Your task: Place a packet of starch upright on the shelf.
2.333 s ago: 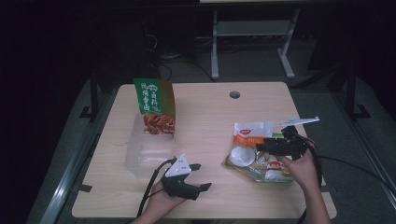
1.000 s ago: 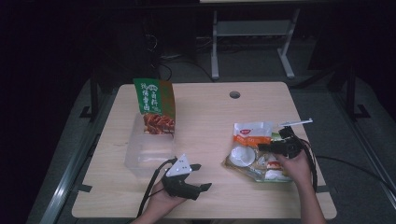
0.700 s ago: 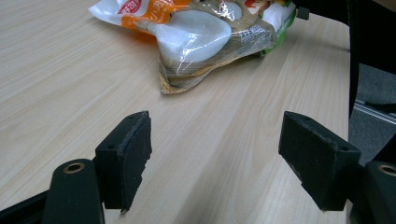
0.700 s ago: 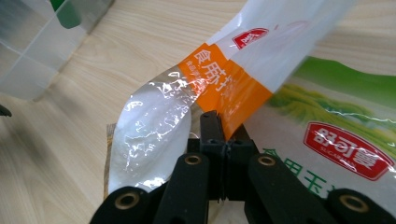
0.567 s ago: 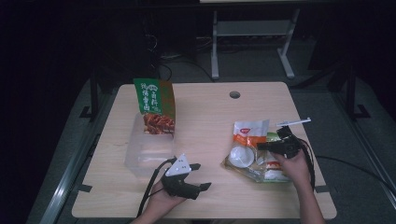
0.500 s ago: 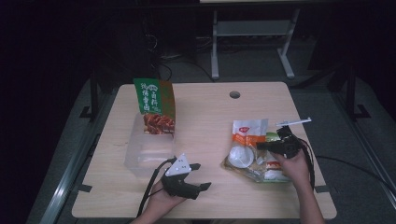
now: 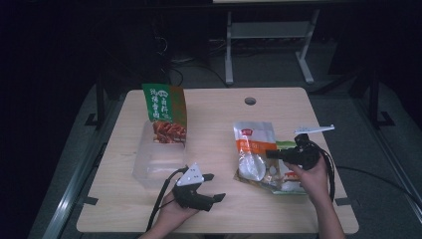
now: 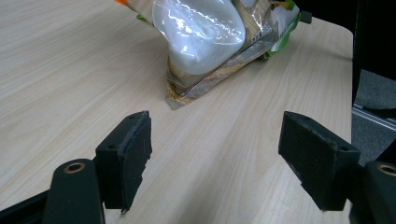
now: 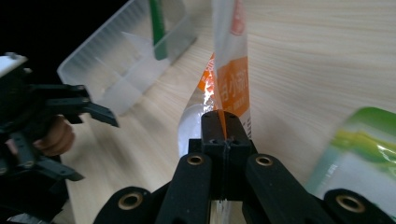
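Dark floor and a metal stand frame lie beyond the far edge of the pale wooden tabletop in the high view. Your right gripper sits near the right edge, its jaws pinched on the orange-and-white snack packet, which lies over other packets toward the near right corner. Your left gripper rests by the near edge with its jaws spread wide and empty; a clear plastic tub sits just left of it, a green bag standing at the tub's far end. In the left gripper view, your jaws stand wide apart over bare wood, the packet lying ahead, apart from them. In the right gripper view, your jaws have just been closing and now clamp the packet's edge; the tub lies beyond toward the left, with your left gripper at the left.
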`<state>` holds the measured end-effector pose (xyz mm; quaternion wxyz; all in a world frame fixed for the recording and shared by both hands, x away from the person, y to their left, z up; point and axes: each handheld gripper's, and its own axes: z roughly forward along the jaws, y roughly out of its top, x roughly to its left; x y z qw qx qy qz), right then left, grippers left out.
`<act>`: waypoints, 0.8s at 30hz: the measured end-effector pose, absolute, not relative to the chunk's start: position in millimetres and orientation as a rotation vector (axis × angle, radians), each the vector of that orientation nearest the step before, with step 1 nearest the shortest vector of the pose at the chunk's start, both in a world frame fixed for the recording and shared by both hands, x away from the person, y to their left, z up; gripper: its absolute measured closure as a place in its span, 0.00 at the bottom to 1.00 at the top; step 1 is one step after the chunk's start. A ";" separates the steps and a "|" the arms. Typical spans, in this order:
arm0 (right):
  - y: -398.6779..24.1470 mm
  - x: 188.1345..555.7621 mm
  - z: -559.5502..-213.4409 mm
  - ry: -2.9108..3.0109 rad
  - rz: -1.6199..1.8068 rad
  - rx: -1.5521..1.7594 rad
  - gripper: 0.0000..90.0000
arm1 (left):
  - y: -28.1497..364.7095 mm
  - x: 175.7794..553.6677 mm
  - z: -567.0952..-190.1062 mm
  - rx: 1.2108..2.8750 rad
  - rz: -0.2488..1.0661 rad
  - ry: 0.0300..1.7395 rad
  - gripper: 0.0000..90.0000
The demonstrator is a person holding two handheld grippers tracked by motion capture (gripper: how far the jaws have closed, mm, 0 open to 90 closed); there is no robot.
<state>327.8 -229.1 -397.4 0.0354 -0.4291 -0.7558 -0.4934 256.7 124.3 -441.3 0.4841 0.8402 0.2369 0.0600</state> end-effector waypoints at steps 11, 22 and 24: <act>-190.9 315.2 -376.8 -2.434 -1.567 -1.099 1.00 | 123.7 259.6 -442.2 2.051 0.153 0.580 0.28; -180.1 315.2 -380.4 -2.488 -1.532 -0.995 0.99 | 123.0 261.0 -442.2 2.052 0.162 0.589 0.29; -185.2 316.0 -383.2 -2.492 -1.522 -1.005 0.99 | 122.5 261.1 -442.6 2.054 0.157 0.591 0.29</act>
